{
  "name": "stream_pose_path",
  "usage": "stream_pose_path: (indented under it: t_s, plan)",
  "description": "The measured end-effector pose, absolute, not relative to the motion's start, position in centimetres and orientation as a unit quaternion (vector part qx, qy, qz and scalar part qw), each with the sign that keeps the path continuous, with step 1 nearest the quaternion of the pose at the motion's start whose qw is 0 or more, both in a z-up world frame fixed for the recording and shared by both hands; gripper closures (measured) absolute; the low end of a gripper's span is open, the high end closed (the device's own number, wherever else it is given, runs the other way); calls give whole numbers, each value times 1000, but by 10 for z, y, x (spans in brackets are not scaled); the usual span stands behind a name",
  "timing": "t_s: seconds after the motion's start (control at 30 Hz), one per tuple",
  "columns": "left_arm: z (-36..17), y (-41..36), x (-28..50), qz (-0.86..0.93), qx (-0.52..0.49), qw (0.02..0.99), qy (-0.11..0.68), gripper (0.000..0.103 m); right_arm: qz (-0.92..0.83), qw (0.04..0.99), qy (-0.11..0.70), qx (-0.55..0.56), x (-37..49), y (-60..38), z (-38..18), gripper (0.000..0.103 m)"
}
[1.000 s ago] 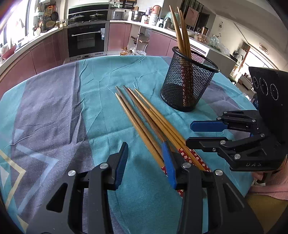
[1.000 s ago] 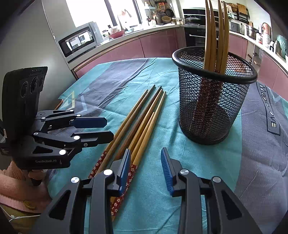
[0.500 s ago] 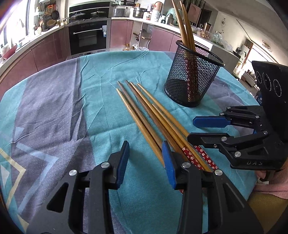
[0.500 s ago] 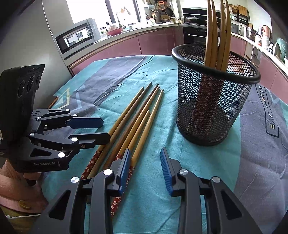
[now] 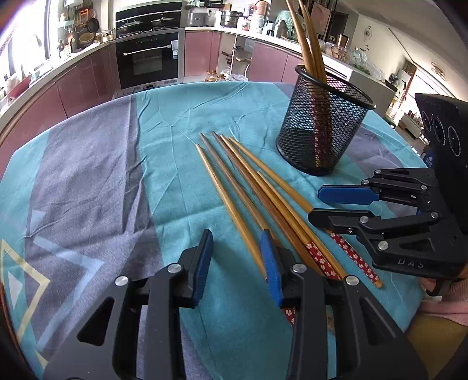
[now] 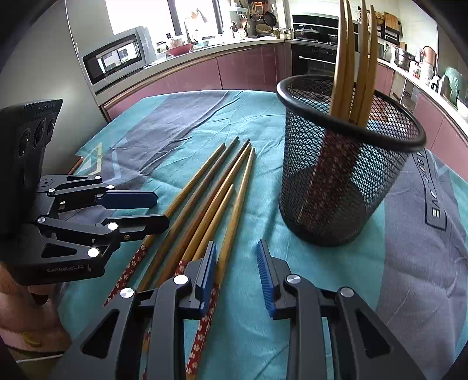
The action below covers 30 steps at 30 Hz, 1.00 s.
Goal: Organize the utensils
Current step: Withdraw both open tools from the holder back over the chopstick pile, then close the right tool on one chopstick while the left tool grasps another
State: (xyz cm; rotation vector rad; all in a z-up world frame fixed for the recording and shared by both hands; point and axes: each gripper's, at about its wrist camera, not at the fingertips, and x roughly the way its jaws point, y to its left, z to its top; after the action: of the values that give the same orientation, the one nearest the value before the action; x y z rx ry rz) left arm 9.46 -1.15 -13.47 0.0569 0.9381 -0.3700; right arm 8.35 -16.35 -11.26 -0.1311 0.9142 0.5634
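we hold our left gripper point(image 5: 237, 263) and right gripper point(image 6: 237, 263) open and empty over the loose chopsticks point(image 5: 248, 187) lying mid-table beside the mesh holder point(image 6: 345, 175).

A kitchen fills the upper part of both views. A run of pink-fronted cabinets point(image 5: 87, 84) curves along the upper left under a pale counter point(image 6: 222, 48), with a black built-in oven point(image 5: 147, 62) set among them at the upper centre. A microwave point(image 6: 117, 57) sits at the upper left of the right view, beside a bright window point(image 6: 163, 16) that throws daylight in. Pots and jars point(image 5: 234, 17) crowd the counter along the top. A teal and grey tablecloth point(image 5: 96, 172) covers the table below.
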Motion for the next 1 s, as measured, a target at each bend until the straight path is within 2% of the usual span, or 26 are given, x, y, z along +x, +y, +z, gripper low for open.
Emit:
stream_pose_path:
  t_s: [0.23, 0.4, 0.47, 0.53, 1.0]
  plan:
    - [-135, -11, 108, -166, 26, 876, 452, 80, 262, 861, 430, -66, 94, -157, -114, 77]
    - [-136, -10, 112, -152, 12, 879, 452, 89, 256, 865, 429, -52, 97, -161, -114, 87]
    - [-136, -7, 112, -149, 2, 879, 453, 91, 256, 864, 432, -39, 98, -165, -115, 95]
    - [-136, -4, 111, -144, -10, 880, 451, 94, 259, 862, 434, -25, 99, -169, -115, 97]
    - [-127, -3, 85, -181, -30, 877, 443, 96, 305, 857, 416, 14, 83, -184, -99, 97]
